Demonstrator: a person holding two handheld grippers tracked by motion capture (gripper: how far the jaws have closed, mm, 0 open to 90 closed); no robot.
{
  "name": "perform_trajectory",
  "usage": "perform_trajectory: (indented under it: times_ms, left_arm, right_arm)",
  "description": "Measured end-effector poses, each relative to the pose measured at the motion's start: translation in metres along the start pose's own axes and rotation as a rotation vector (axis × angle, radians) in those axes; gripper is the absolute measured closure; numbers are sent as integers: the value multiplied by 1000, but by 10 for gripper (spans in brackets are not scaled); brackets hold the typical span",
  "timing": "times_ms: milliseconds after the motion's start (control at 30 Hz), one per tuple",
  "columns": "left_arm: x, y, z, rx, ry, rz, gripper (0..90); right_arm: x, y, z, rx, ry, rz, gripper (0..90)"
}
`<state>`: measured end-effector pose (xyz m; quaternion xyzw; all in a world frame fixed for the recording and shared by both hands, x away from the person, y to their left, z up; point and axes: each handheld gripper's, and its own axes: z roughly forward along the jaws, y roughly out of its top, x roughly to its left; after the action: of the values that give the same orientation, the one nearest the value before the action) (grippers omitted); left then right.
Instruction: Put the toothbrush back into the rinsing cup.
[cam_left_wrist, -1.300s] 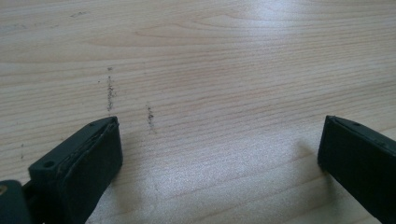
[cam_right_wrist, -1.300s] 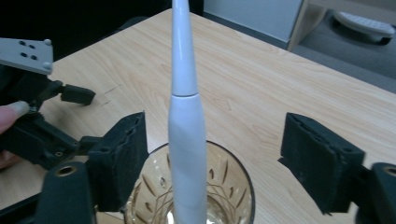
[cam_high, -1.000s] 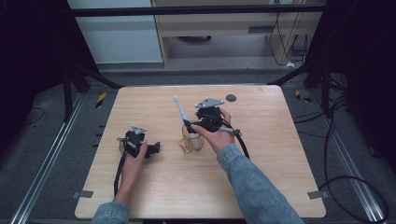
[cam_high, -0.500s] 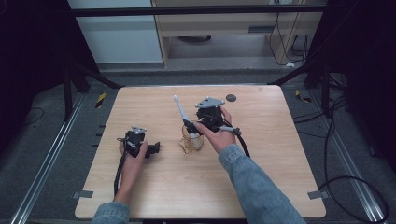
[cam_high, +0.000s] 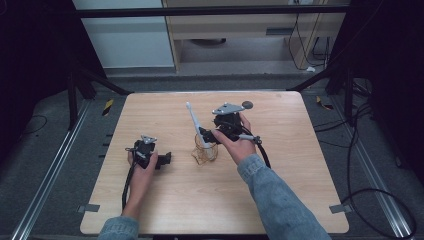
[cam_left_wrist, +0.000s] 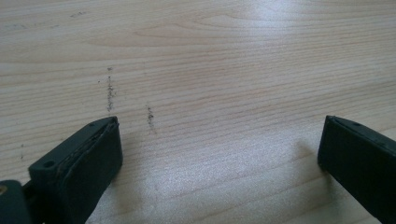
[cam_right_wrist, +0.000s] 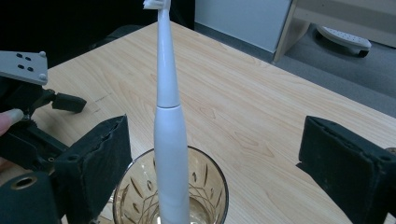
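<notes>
Nearest the person, the left gripper (cam_high: 165, 159) sits low on the table (cam_high: 280, 200), well to the left of the glass (cam_high: 205, 149), jaws spread wide over bare wood and holding nothing. It looks parked there, out of the way while the other hand works.

On to the glass, our landmark: an amber cut-glass tumbler near the table's middle, and standing in it, the white electric toothbrush (cam_right_wrist: 169, 126), handle down, bristle head up and leaning away toward the far left. The glass is what props it upright.

The right gripper (cam_high: 209, 134) is just beside the glass, on its right and a touch beyond. In the right gripper view its jaws stand wide apart, one on each side of the toothbrush handle, touching neither handle nor rim. My read: the brush sits between the tongs, lined up for a pinch.

Farther off, a small dark disc (cam_high: 247, 105) lies near the table's far edge.
</notes>
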<state>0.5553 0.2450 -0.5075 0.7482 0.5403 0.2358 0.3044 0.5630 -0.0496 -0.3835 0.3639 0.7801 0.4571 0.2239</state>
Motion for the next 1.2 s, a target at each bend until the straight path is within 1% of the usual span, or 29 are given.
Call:
perform_trajectory:
  times_ms: [167, 200, 667, 700, 900, 1033, 1200]
  left_arm:
    - [0, 0, 0, 0, 0, 1, 0]
    - [0, 0, 0, 0, 0, 0, 0]
    - [-1, -1, 0, -2, -5, 4, 0]
    - [-1, -1, -1, 0, -5, 5, 0]
    - [-1, -1, -1, -2, -8, 7, 0]
    - [-1, -1, -1, -2, -8, 7, 0]
    - [-1, -1, -1, -2, -8, 7, 0]
  right_arm:
    - [-2, -1, -3, 1, -3, -8, 90]
    - [-2, -1, -4, 3, -3, -2, 90]
    - [-10, -6, -14, 10, -24, 0, 84]
    - [-11, -6, -15, 13, -25, 6, 83]
    - [-19, -12, -18, 32, -41, 14, 79]
    - [-26, -16, -23, 38, -50, 28, 78]
    - [-33, -19, -30, 41, -61, 28, 78]
